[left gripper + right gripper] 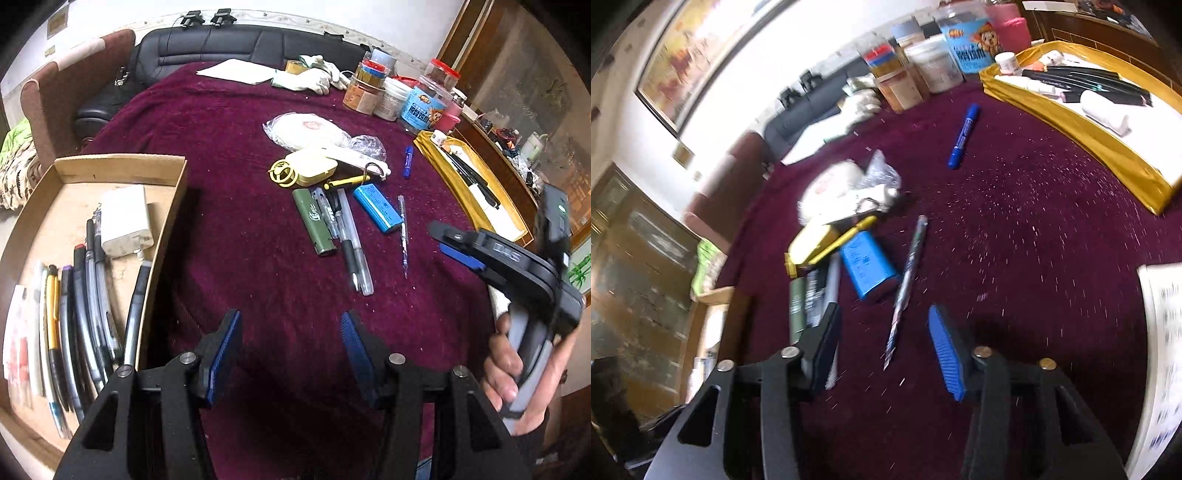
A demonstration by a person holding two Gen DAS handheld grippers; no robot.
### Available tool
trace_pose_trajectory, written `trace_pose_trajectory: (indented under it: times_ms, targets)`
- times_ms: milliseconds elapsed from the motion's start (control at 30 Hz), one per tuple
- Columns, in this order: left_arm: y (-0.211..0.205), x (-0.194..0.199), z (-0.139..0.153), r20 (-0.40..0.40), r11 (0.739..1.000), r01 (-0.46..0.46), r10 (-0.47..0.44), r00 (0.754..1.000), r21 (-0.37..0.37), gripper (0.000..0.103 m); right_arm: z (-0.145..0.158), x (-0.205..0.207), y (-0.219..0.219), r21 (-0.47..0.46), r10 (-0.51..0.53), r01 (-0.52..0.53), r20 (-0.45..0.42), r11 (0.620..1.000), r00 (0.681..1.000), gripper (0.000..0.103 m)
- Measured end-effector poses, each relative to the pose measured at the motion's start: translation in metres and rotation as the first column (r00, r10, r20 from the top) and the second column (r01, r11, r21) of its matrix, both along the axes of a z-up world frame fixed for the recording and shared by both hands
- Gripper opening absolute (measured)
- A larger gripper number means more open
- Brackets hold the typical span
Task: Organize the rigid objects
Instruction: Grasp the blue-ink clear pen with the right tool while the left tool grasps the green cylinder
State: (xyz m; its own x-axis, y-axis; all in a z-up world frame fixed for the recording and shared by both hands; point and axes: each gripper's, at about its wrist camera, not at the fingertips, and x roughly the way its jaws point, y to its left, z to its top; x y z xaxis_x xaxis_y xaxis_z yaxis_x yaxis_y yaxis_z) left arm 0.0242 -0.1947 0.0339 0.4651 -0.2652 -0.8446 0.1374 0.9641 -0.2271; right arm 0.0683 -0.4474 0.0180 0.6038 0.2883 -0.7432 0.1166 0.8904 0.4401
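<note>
Lying on cloth: one blue marker (407, 161), one green lighter (313, 221).

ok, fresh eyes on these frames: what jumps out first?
The dark red tablecloth, with a loose heap at its middle: blue battery pack, green lighter, pens. Next, the cardboard box at the left, lined with pens and a white charger, and the yellow tray at the right.

A table under a dark red cloth (229, 155) fills the middle of the room, with a black leather sofa (236, 44) behind it against a white wall (332, 14). A brown armchair (70, 92) stands beside the sofa. A framed painting (690, 55) hangs on the wall, and a dark wooden cabinet (635, 280) stands below it.
</note>
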Motion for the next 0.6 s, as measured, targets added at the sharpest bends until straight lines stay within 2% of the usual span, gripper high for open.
trace_pose_trajectory:
  times_ms: [167,267,400,433,500,600]
  targets:
    - [-0.001,0.013,-0.004,-0.017,1.000,-0.005,0.005,1.000,0.001,0.059,-0.017,0.032,0.011,-0.104,0.021,-0.030,-0.084,0.994,0.996,0.038]
    - [-0.001,0.020,-0.007,-0.030,1.000,-0.008,0.008,1.000,0.011,0.059,-0.024,0.043,0.026,-0.235,0.013,-0.040,-0.111,0.971,0.994,0.033]
    - [-0.004,0.031,-0.009,-0.045,1.000,-0.019,0.019,0.999,0.017,0.059,-0.026,0.042,0.042,-0.399,-0.006,-0.035,-0.102,0.916,0.995,0.013]
    - [-0.005,0.035,-0.010,-0.053,1.000,-0.026,0.026,0.998,0.012,0.059,-0.026,0.039,0.041,-0.410,-0.008,-0.032,-0.096,0.912,0.995,0.009]
    - [-0.008,0.042,-0.010,-0.061,1.000,-0.023,0.023,0.998,0.006,0.059,-0.026,0.032,0.035,-0.387,-0.013,-0.024,-0.091,0.922,0.996,0.009]
    - [-0.016,0.054,-0.012,-0.071,1.000,-0.015,0.016,0.997,0.014,0.059,-0.025,0.008,0.022,-0.315,-0.013,-0.015,-0.087,0.949,0.996,0.009]
